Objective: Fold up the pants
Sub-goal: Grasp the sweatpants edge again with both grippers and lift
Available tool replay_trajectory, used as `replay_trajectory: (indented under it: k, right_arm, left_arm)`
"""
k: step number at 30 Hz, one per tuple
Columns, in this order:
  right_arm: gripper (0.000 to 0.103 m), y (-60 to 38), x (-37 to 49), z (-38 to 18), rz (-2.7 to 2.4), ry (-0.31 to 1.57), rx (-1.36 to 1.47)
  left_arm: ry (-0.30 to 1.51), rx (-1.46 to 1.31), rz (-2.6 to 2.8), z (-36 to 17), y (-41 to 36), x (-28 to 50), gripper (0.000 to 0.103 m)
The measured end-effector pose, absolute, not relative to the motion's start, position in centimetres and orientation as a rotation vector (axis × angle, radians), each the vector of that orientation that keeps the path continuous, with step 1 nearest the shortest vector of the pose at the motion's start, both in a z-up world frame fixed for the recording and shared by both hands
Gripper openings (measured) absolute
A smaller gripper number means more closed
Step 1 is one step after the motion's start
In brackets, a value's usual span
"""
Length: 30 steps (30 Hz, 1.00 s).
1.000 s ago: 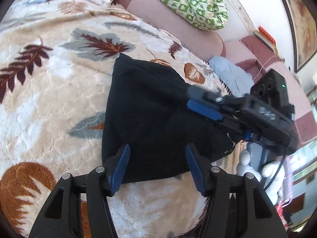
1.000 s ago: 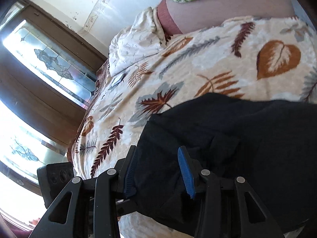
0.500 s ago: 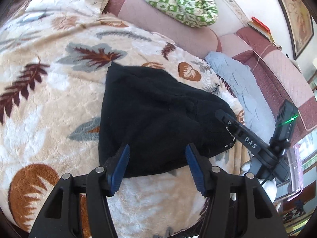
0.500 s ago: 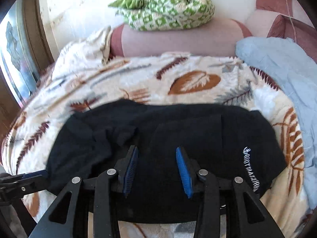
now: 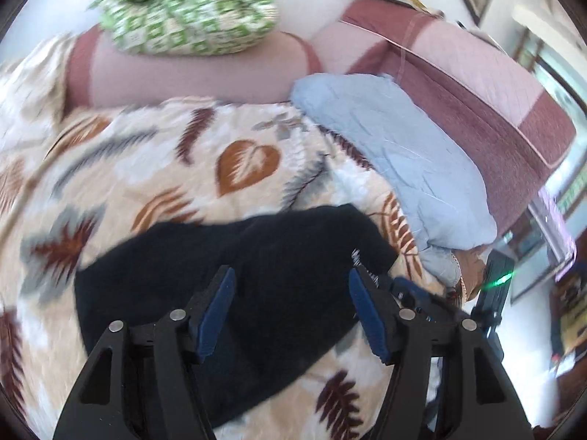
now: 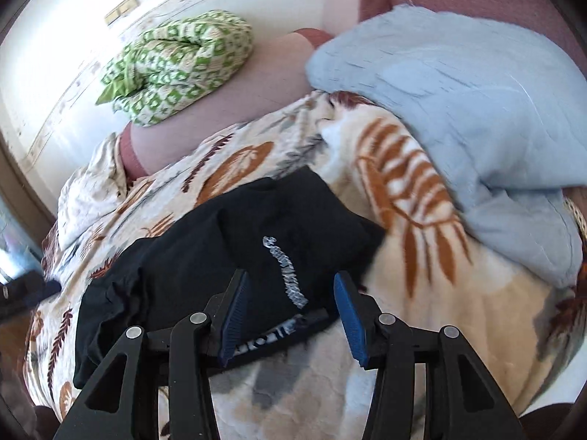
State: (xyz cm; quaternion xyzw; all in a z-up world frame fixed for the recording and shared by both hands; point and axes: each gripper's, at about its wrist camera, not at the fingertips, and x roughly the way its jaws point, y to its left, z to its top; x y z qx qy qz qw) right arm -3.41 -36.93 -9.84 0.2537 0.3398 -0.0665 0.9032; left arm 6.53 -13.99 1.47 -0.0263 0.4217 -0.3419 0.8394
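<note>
The black pants (image 5: 256, 278) lie folded into a compact bundle on the leaf-patterned blanket (image 5: 154, 168). My left gripper (image 5: 290, 311) hovers above the bundle's near edge. Its jaws are opening and its blue pads hold nothing. In the right wrist view the pants (image 6: 227, 249) show white lettering (image 6: 286, 271) and a printed waistband at the near edge. My right gripper (image 6: 290, 311) hangs over that lettered end, jaws opening, pads clear of the cloth. Part of the right gripper (image 5: 414, 293) shows just right of the left one.
A green-and-white patterned bundle (image 5: 187, 11) rests on the pink bolster (image 5: 205, 77) at the back. A light blue garment (image 6: 458, 110) lies to the right, over the blanket's edge. Behind it runs a pink quilted sofa back (image 5: 477, 84).
Both grippers have swung to the right along the pants and now sit at the lettered end. The left one has also risen. Both pairs of jaws stand a little wider.
</note>
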Motion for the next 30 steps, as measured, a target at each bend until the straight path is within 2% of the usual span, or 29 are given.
replay_trajectory:
  k: [5,14,22,24,25,26,27,28,29,30]
  right_arm:
    - [0.053,-38.7,-3.3,-11.2,-0.108,0.730,0.684]
    - [0.053,-42.5,-2.3,-13.8,-0.022,0.730,0.938]
    - [0.054,-42.5,-1.6,-13.6,-0.063,0.696,0.905]
    - [0.057,-41.7,-0.7,-13.5,-0.064,0.711,0.847]
    - [0.061,-41.4,-0.5,-13.3,-0.062,0.715,0.822]
    - [0.060,-41.1,-0.4,-13.2,-0.055,0.714,0.809]
    - [0.056,-41.1,-0.5,-13.1,-0.032,0.712,0.815]
    - [0.037,-41.1,-0.6,-13.2,-0.010,0.714,0.835]
    - [0.030,-41.3,-0.8,-13.4,0.004,0.717,0.857]
    - [0.030,-41.5,-1.0,-13.5,0.018,0.710,0.882]
  left_arm:
    - [0.932,0.080,-0.813,1.2,-21.7,10.0,0.066]
    - [1.116,0.106,-0.884,-4.3,-31.7,15.5,0.066]
    - [1.142,0.328,-0.865,-7.9,-36.7,15.7,0.066]
    - [1.135,0.419,-0.849,-8.6,-37.3,15.0,0.065]
    - [1.101,0.474,-0.848,-8.5,-37.5,14.3,0.052]
    - [1.071,0.501,-0.840,-8.2,-37.5,13.8,0.035]
    - [1.059,0.509,-0.842,-7.9,-37.3,13.5,0.029]
    - [1.055,0.497,-0.852,-7.5,-36.9,13.4,0.025]
    - [1.053,0.473,-0.866,-7.0,-36.3,13.4,0.021]
    - [1.051,0.445,-0.877,-6.4,-35.7,13.4,0.020]
